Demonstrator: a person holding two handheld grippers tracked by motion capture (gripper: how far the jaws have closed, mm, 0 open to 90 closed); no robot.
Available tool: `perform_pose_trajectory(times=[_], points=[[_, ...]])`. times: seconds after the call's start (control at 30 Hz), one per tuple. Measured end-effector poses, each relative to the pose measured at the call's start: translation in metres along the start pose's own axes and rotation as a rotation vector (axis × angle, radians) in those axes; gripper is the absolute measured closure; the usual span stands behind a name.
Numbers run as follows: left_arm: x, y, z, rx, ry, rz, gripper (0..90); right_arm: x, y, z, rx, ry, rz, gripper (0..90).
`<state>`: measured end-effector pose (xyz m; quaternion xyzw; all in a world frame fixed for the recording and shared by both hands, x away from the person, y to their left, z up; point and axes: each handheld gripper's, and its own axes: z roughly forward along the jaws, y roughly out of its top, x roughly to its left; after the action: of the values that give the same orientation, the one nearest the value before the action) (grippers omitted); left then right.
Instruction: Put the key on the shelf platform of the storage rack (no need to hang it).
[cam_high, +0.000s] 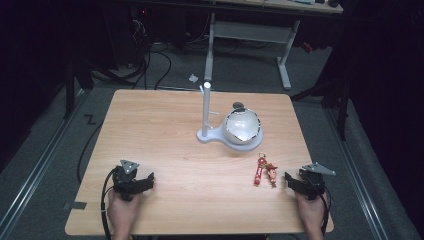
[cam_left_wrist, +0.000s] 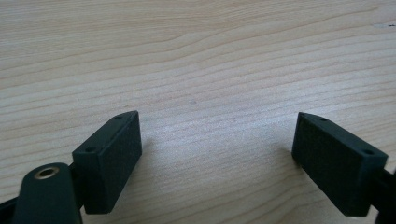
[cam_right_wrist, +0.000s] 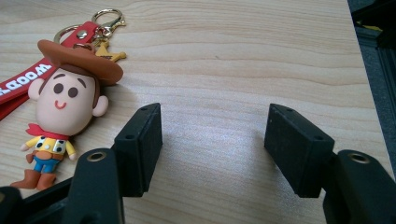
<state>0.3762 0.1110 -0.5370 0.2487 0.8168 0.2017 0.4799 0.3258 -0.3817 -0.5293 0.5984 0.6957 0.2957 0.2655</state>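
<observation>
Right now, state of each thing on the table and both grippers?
left gripper: open, empty, low over bare table.
right gripper: open, empty, beside the keychain.
cowboy keychain: lying flat, red strap alongside, not gripped.
white stand: upright, nothing hung on it.

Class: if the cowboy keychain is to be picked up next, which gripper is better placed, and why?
The right gripper: it sits open just beside the cowboy keychain. The left gripper, also open, rests across the table.

Red strap (cam_right_wrist: 18, 86) of the cowboy keychain (cam_right_wrist: 65, 116), cut off at left edge.
</observation>
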Motion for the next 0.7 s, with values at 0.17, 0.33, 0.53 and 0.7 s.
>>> perform_pose_trajectory(times=[0.17,0.33,0.53,0.7], points=[[-0.0001,0.0,0.0,0.0,0.001,-0.001,16.1,-0.0002,0.0,-0.0001,0.002,0.001,0.001,37.1],[0.0,0.0,0.0,0.0,0.0,-0.001,16.1,0.0002,0.0,-0.0001,0.002,0.001,0.001,36.8],[-0.0001,0.0,0.0,0.0,0.001,-0.001,16.1,0.0005,-0.0001,-0.0003,0.002,0.0,-0.003,36.9],[-0.0001,0.0,0.0,0.0,0.001,-0.002,16.1,0.0008,-0.0005,-0.0008,0.003,0.001,-0.002,36.8]])
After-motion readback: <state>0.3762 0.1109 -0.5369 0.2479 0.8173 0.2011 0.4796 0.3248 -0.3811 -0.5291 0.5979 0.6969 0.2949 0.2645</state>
